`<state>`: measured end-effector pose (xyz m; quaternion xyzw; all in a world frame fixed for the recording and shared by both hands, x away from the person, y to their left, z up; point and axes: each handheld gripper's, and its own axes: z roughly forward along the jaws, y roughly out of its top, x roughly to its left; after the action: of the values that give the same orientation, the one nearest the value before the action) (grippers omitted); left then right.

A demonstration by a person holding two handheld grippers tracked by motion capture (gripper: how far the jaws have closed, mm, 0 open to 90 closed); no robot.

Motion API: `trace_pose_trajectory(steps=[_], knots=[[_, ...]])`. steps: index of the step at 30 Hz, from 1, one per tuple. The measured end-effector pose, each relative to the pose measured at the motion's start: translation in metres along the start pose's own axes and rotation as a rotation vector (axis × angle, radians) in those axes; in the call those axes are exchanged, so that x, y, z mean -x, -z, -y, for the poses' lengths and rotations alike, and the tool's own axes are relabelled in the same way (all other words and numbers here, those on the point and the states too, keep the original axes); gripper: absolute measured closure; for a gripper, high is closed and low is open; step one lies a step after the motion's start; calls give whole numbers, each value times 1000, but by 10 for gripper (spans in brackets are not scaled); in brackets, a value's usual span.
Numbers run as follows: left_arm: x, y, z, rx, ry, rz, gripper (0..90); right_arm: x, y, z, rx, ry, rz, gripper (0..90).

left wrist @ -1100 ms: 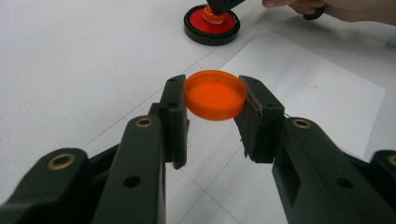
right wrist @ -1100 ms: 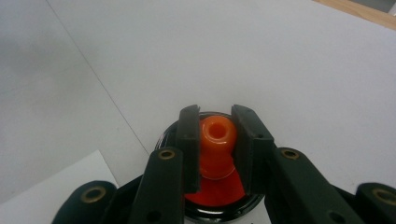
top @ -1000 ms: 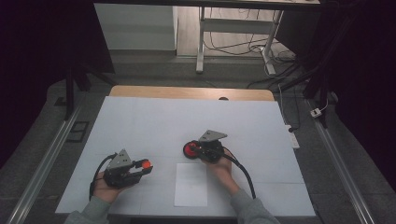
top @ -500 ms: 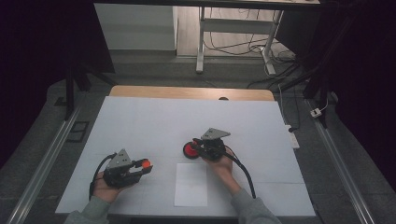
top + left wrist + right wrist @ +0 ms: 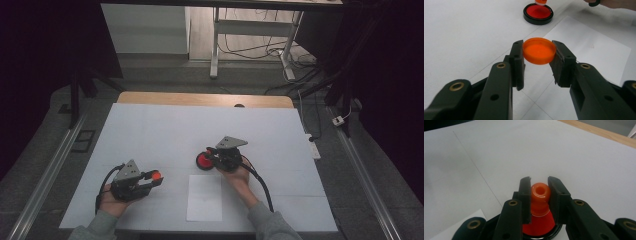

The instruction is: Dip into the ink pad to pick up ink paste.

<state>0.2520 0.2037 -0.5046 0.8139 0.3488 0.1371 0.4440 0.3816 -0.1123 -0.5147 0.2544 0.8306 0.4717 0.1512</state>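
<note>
An orange round lid (image 5: 539,50) is clamped by its rim between the jaws of my left gripper (image 5: 539,53), which hovers low over the white table at the front left (image 5: 155,177). My right gripper (image 5: 539,185) is shut on an orange stamp (image 5: 540,195) by its knobbed handle. The stamp stands upright with its base on the red ink pad (image 5: 537,228) in a black tin (image 5: 203,161), mid-table. In the left gripper view the ink pad (image 5: 538,13) lies ahead with the stamp's foot (image 5: 540,2) on it. A white paper sheet (image 5: 205,197) lies at the front between both hands.
The white table top (image 5: 165,130) ends in a wooden strip (image 5: 200,99) at the far edge. A white power strip (image 5: 313,147) lies off the right side. Metal rails run along the floor on both sides, with desk legs and cables beyond.
</note>
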Motion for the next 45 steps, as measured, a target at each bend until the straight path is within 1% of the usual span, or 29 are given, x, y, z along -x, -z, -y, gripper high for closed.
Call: trace_pose_trajectory(steps=[4,17,20,25,27,31,36,39,42,45], knots=[[0,0,0,0,1,-1,646,-1,-3,1,1,2,-3,727],[0,0,0,0,2,-2,646,-1,-11,6,-38,11,8,728],[0,0,0,0,3,-1,646,0,-11,7,-41,2,6,728],[1,0,0,-5,-2,-2,646,-3,-11,7,-47,12,25,729],[1,0,0,-4,-3,-3,646,-3,-11,8,-41,3,21,730],[1,0,0,-3,-1,-4,646,-4,-11,9,-43,1,33,730],[1,1,0,0,-2,-4,646,-4,-11,10,-27,-5,32,730],[2,1,0,1,-4,-3,646,-5,-11,11,-17,3,40,730],[2,1,0,1,-4,-2,646,-5,-11,11,-23,4,46,730],[1,1,0,0,-4,-3,646,-5,-11,12,-17,-4,38,731]])
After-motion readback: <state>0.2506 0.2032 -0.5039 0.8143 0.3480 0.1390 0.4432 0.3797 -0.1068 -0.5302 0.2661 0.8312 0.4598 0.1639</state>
